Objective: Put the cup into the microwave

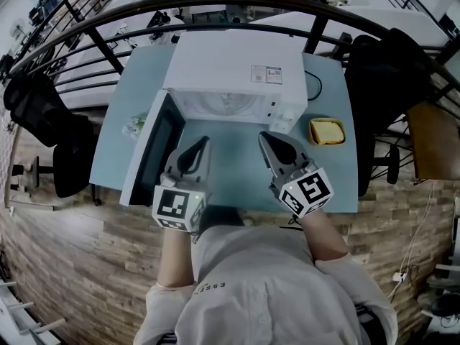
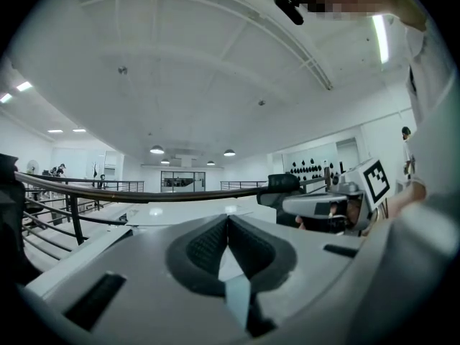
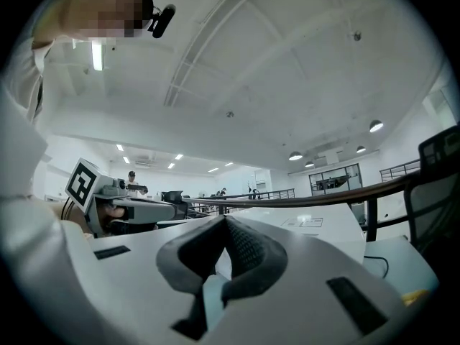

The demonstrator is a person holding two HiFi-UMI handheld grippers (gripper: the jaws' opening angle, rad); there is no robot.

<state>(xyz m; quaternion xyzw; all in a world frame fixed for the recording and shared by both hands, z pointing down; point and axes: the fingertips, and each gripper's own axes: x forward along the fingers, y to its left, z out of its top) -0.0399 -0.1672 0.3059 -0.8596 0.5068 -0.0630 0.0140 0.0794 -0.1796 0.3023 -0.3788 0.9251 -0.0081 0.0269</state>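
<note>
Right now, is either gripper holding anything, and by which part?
Nothing is held. The left gripper and the right gripper both have their jaws together and empty.

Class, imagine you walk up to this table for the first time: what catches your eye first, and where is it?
The white microwave stands at the back of the pale blue table, its door swung wide open to the left. In front of it the left gripper and the right gripper are held side by side, both shut and empty. A yellow object lies right of the microwave.
</note>
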